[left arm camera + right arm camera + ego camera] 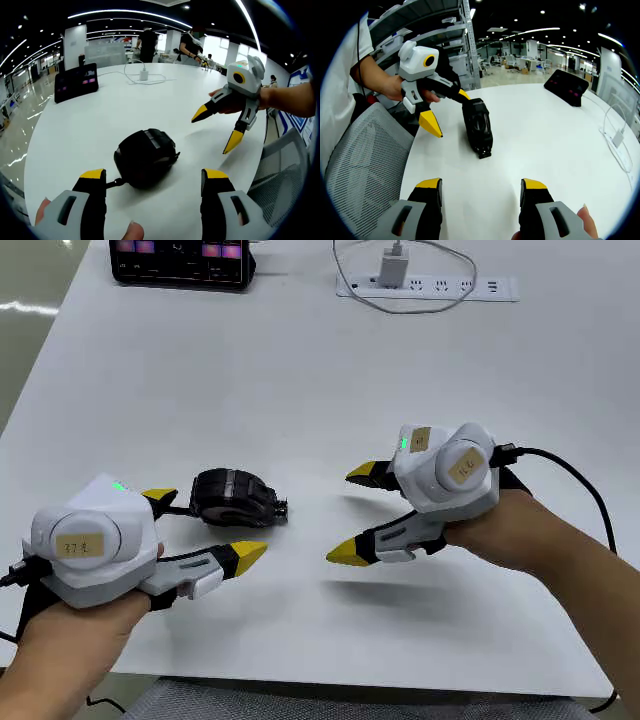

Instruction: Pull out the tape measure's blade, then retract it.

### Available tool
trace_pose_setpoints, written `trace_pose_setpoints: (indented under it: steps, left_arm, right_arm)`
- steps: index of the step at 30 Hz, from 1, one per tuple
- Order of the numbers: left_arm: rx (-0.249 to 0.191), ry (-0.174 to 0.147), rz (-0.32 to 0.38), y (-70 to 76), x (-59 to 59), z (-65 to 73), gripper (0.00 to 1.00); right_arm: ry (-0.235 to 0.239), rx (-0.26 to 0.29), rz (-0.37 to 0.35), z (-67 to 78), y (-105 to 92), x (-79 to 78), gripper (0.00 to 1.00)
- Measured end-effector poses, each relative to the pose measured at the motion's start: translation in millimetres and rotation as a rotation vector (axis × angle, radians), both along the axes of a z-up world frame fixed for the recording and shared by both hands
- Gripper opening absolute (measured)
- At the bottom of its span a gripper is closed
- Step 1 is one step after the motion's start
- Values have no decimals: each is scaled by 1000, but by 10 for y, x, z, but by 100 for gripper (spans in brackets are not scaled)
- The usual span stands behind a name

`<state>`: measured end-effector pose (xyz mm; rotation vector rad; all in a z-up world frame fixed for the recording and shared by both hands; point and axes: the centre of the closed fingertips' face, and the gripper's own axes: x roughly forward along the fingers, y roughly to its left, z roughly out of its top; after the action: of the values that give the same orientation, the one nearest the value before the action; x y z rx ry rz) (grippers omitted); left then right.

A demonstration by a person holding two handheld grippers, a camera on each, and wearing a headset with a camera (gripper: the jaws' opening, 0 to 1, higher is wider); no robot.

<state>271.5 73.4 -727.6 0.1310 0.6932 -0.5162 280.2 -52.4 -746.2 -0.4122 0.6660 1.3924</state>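
A black tape measure (pixel 234 496) lies on the white table (pixel 300 390), its blade tip end pointing right and no blade drawn out. My left gripper (pixel 205 527) stands open around its left end, one yellow tip behind it and one in front. In the left gripper view the tape measure (pixel 145 157) sits just beyond the open gripper (pixel 154 181). My right gripper (pixel 358 512) is open a short way to the right of the case, touching nothing. The right gripper view shows the tape measure (pixel 479 126) ahead of its open gripper (pixel 481 190), with the left gripper (pixel 447 112) at the case's far end.
A dark tablet (pixel 182 262) stands at the table's far edge. A white power strip (pixel 430 287) with a plugged charger and looped cable lies at the far right. A grey mesh chair (pixel 365 165) is by the near edge. A black cable (pixel 570 475) trails from the right gripper.
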Motion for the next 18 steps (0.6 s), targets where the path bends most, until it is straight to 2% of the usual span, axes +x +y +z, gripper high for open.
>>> trace_pose_setpoints:
  steps: [7, 18]
  left_arm:
    - [17, -10, -52, -47, -71, 28, 73]
    - [2, -7, -98, -61, -136, 48, 77]
  right_arm:
    - [7, -2, -27, 19, -140, -38, 67]
    - [12, 5, -91, 93, -376, -65, 75]
